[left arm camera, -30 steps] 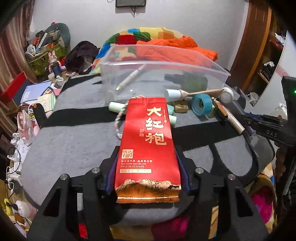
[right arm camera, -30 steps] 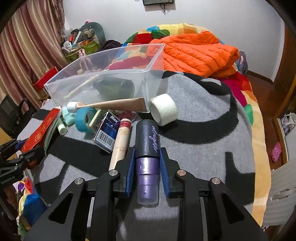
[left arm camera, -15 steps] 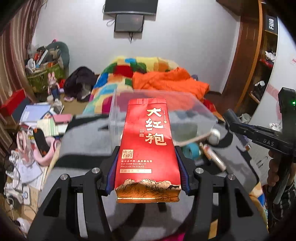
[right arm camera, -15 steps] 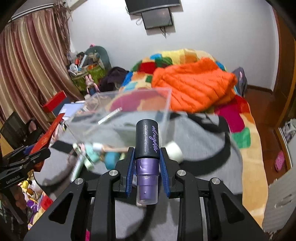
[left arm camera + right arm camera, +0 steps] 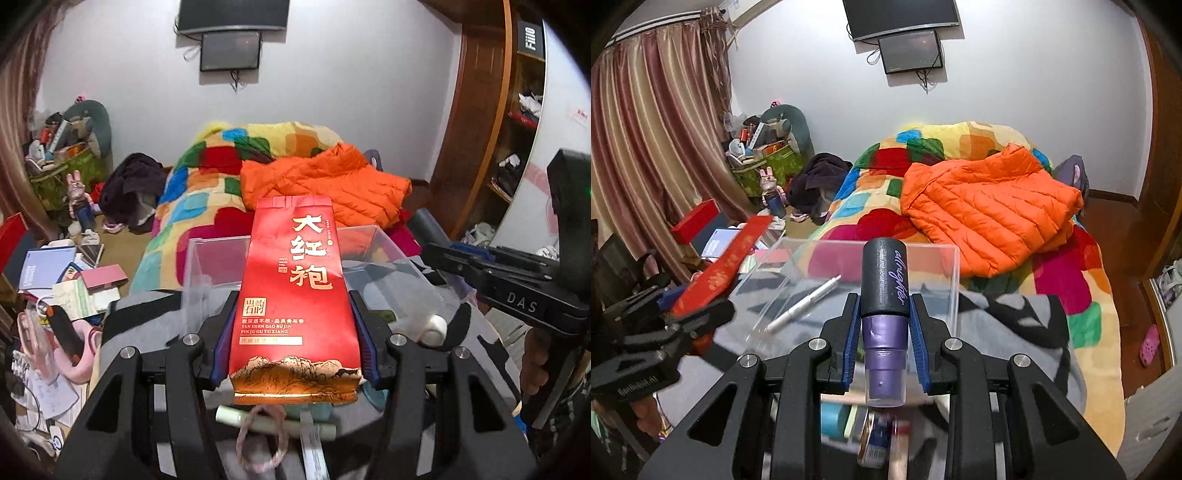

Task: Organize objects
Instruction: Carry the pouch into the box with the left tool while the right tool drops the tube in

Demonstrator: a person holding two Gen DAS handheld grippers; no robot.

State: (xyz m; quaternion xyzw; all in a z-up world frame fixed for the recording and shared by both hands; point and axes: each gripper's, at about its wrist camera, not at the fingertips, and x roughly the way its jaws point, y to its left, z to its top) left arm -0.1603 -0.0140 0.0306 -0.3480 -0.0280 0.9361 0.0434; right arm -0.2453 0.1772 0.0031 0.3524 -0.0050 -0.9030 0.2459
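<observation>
In the left wrist view, the left gripper (image 5: 295, 332) has its jaws closed about halfway on the lower flanks of a red tea packet (image 5: 293, 295), which stands out forward between them with its printed face up and its far end over the near wall of the clear plastic bin (image 5: 388, 243) ahead of the jaws. Below the jaws lie a pale green tube (image 5: 236, 415) and a loop of cord (image 5: 258, 439) on the grey blanket (image 5: 147, 310) of the bed. The step in hand appears to be carrying the packet to the bin; to do it well, the packet's far end should clear the near rim before the jaws descend, and release should come only once the packet is inside the walls. The gripper points forward and downward toward the bin, with the packet held level across the jaws. At the right of this view the right gripper's body (image 5: 517, 295) reaches in toward the same bin. In the right wrist view, the right gripper (image 5: 884, 332) has its jaws nearly closed on a purple spray bottle (image 5: 884, 306), gripping its purple body just below the dark cap, which points forward. The bin lies directly ahead of the jaws, and a white pen (image 5: 803, 304) rests on its floor to the left. The bottle should be lowered clear of the pen and of the packet coming in from the left, so staggering the two releases is advisable. This gripper also tilts forward and downward, not rolled.
</observation>
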